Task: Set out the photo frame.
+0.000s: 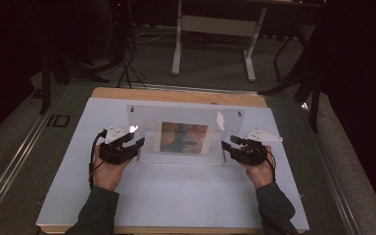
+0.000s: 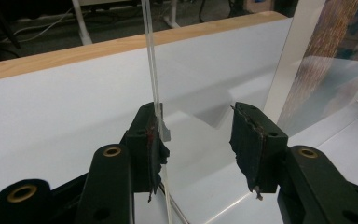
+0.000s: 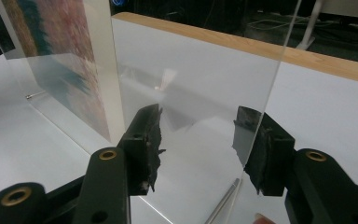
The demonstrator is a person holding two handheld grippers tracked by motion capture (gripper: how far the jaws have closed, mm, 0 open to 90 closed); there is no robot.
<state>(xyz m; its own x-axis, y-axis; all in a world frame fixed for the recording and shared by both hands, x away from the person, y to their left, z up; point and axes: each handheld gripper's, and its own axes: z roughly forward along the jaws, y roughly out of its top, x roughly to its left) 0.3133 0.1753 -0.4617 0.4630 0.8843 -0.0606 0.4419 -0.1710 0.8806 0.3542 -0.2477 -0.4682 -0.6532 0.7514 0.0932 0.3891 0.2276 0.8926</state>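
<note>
On the white table (image 1: 176, 196) we find the clear frame (image 1: 186, 134) lying left-right between left gripper (image 1: 136, 144) and right gripper (image 1: 227, 146), both spread.

Dim room, grey floor (image 1: 215, 73), a white-legged desk (image 1: 214, 36) beyond the table (image 1: 176, 95).

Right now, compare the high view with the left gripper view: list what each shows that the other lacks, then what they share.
High view alone: both hands, the right gripper at the clear frame's right end, the whole picture inside it, and the floor with a white table base behind.

Left gripper view alone: the frame's thin edge running between open jaws, against the left-hand pad, with the other pad apart from it.

Both: the left gripper, the clear frame with its picture, the white table top and its wooden edge.
</note>
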